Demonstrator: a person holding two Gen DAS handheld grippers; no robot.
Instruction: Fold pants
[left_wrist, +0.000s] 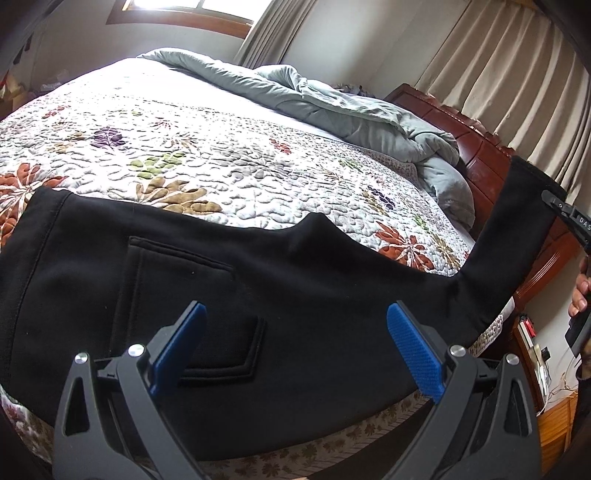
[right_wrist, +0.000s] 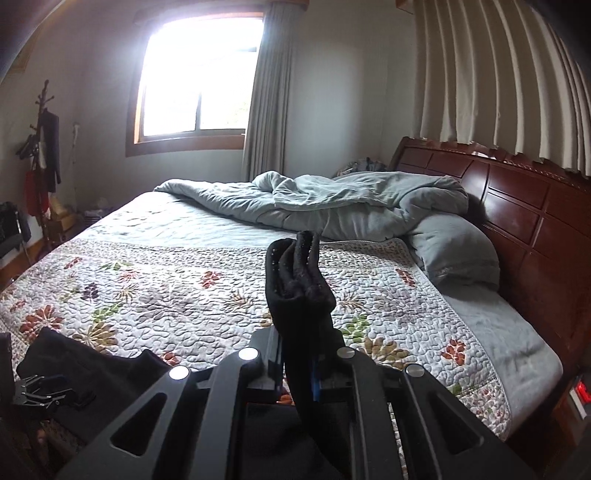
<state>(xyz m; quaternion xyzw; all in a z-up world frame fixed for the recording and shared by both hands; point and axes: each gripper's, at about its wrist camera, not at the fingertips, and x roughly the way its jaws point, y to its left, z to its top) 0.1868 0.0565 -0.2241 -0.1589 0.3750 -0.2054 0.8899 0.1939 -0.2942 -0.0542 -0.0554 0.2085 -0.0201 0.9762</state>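
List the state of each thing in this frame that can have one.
Black pants: waist end flat on the bed, leg end lifted.
Left gripper: open, above the pants.
Right gripper: shut on the pants' leg end.
Grey duvet: crumpled by the headboard.
Window curtain: drawn aside.

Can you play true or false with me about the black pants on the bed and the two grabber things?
1. The right gripper is pinching the leg end of the black pants. True.
2. The left gripper is squeezing the pants. False: its blue pads stand wide apart over them, holding nothing.
3. The pants lie on a flowery quilt. True.
4. The pants are red. False: black.
5. A crumpled grey-blue blanket lies near the wooden headboard. True.
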